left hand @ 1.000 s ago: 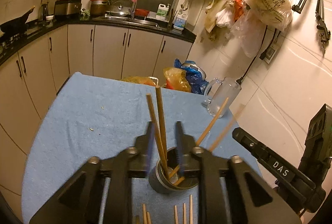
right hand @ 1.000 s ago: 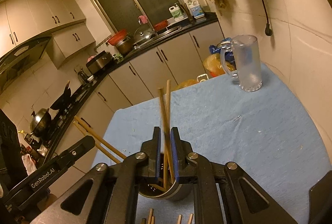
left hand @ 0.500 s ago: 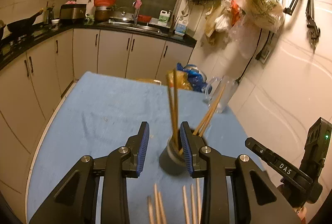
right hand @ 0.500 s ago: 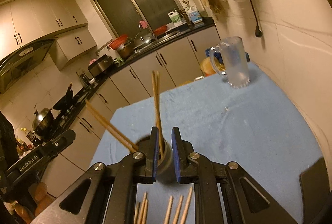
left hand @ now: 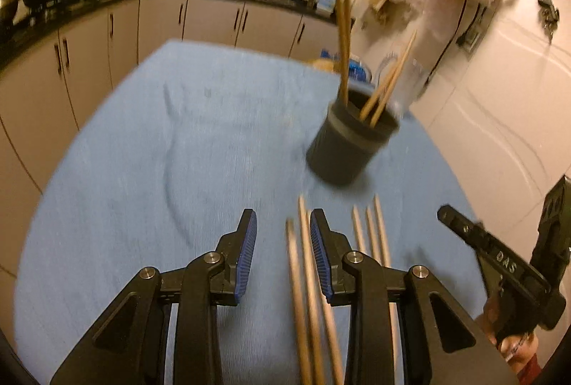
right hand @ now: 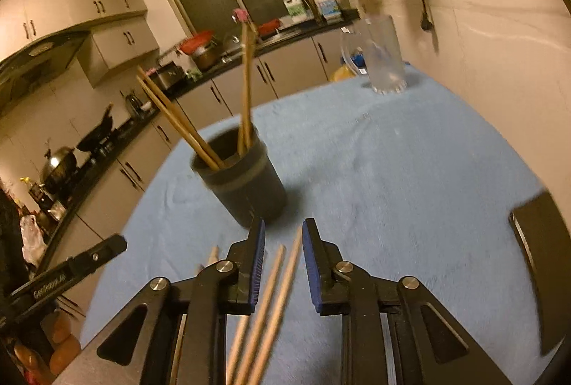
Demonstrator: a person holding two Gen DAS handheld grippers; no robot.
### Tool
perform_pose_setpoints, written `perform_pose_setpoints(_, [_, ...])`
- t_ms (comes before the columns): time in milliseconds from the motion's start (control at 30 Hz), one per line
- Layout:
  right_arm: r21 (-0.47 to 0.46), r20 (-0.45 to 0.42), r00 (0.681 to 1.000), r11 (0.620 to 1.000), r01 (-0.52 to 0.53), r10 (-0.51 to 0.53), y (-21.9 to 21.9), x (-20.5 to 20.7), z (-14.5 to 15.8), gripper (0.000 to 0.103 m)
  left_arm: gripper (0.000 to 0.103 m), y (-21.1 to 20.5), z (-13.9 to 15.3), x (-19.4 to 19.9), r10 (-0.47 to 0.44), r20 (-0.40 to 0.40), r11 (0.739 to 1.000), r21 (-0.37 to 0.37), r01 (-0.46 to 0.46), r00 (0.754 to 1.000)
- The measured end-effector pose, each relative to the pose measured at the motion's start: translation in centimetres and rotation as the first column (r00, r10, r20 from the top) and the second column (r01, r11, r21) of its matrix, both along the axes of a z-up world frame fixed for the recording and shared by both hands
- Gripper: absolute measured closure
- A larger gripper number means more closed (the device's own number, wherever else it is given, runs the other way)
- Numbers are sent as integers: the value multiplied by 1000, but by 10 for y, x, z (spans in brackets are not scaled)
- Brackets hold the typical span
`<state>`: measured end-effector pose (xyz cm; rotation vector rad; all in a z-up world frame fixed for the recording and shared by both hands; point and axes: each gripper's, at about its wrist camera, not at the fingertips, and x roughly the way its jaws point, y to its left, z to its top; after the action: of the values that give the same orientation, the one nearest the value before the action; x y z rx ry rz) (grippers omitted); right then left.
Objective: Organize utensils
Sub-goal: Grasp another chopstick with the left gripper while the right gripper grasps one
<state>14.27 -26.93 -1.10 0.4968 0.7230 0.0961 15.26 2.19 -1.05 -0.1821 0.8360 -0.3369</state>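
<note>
A dark round holder (left hand: 351,138) stands upright on the blue cloth (left hand: 150,149) that covers the table, and everything else is easiest placed from it. Four wooden chopsticks (left hand: 343,38) stick up out of it: two lean close together near one side of the rim, the other two (left hand: 390,78) slant away toward the opposite side. Beyond the holder, near the tiled wall, a clear glass mug (right hand: 385,60) sits on the cloth.

On the near side of the holder, loose chopsticks (left hand: 303,263) lie flat on the cloth, pointing roughly toward it (the picture is smeared, so I can't count them for certain).

The left gripper (left hand: 282,235) hangs low over the cloth, short of the holder and a little to its left as that camera sees it. Its blue-padded jaws stand apart; two of the loose sticks run under the gap close to its right pad, and I can't see either pad pressing on them.

The right gripper (right hand: 283,240) sits just in front of the holder's base. Its jaws have just been opening, and they stand apart now with two loose sticks (right hand: 278,281) lying in the gap below them, touched by neither pad as far as I can tell.

A dark flat object (right hand: 539,242) lies at the cloth's edge, well to the right of the holder.
</note>
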Motion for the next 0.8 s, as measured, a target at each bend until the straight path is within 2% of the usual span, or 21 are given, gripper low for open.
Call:
perform_pose_setpoints(167, [0, -66, 998, 1000, 0, 0, 2, -3, -26, 80, 74, -7, -26, -1, -31, -87, 999, 14, 33, 996])
perform_pose_setpoints(400, [-5, -72, 997, 1000, -3, 3, 1, -5, -28, 80, 75, -32, -42, 10, -60, -142, 994, 86, 73, 988])
perform_pose_setpoints(667, [29, -102, 995, 999, -17, 20, 0, -1, -30, 80, 82, -32, -50, 22, -32, -156, 993, 107, 50, 987])
perform_pose_setpoints(800, [57, -137, 990, 998, -29, 37, 0, 6, -33, 80, 82, -30, -47, 24, -4, -149, 987, 156, 27, 989])
